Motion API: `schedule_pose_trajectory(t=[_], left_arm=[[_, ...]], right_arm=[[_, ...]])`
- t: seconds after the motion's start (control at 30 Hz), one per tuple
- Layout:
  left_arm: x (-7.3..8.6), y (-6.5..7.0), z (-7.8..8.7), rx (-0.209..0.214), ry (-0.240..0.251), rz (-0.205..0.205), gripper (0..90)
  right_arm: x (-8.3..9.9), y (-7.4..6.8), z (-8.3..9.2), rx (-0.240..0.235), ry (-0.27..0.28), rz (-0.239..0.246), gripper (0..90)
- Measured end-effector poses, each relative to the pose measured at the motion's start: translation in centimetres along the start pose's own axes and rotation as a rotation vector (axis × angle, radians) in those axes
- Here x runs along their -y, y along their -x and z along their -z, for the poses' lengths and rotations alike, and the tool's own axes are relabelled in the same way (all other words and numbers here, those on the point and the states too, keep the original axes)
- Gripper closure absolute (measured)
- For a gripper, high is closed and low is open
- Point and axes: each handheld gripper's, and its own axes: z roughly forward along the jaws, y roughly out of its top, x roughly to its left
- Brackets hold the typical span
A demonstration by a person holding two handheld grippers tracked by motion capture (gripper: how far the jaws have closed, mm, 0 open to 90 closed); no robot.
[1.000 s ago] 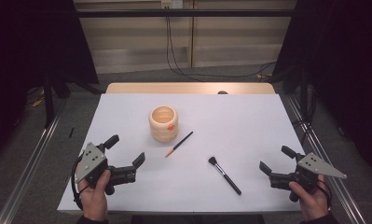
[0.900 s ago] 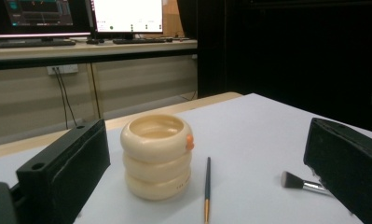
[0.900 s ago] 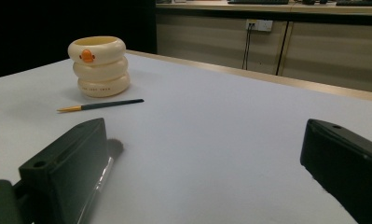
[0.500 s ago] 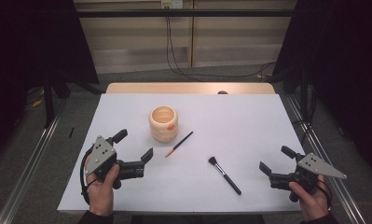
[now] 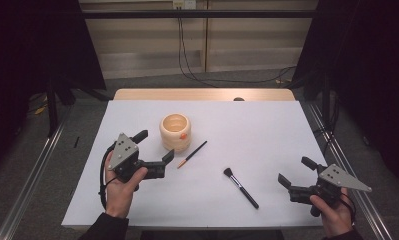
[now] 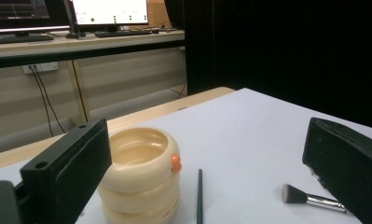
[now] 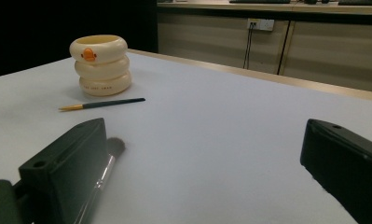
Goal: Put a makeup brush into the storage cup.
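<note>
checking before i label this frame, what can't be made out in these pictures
- Inside of the cream holder: its floor is hidden by its own wall in all views.
- Small print low on the holder, right gripper view: too small to read.
- Makeup brush handle, right gripper view: covered by the right claw's near jaw.
- Thin brush, left gripper view: lower end cut off by the bottom edge.

cup lettering: a small dark line of print on the bottom ring of the cream cup (image 7: pixel 101 65), left of centre in the right gripper view, too small to read;
cup emblem: an orange duck-face mark on its top ring, no words;
monitors (image 6: pixel 110 10): upper left of the left gripper view, screen content blurred, unreadable
</note>
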Motion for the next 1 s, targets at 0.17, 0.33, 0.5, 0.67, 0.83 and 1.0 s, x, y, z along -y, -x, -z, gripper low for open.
schedule_pose_trajectory(t=[0.17,0.33,0.5,0.67,0.83,1.0], left_arm=[[-0.6,-0.1,-0.9,0.012,0.001,-0.013,0.8],[-1.6,-0.5,-2.4,0.005,-0.006,-0.019,0.9],[-1.9,-0.6,-3.9,0.019,-0.016,-0.030,1.3],[-1.5,-0.7,-5.1,0.029,-0.033,-0.042,1.8],[-1.6,-1.1,-6.4,0.011,-0.064,-0.058,2.8],[-2.0,-1.3,-7.1,0.036,-0.087,-0.050,3.7]], right_arm=[[0.0,0.1,0.0,-0.003,0.000,0.005,0.4],[0.0,0.0,0.0,-0.001,0.001,0.001,0.5],[0.0,0.0,0.0,-0.001,0.000,-0.001,0.5],[0.0,0.0,0.0,0.000,0.000,0.001,0.6],[0.0,0.0,0.0,-0.006,-0.005,0.000,0.6],[0.0,0.0,0.0,-0.004,-0.004,-0.002,0.6]])
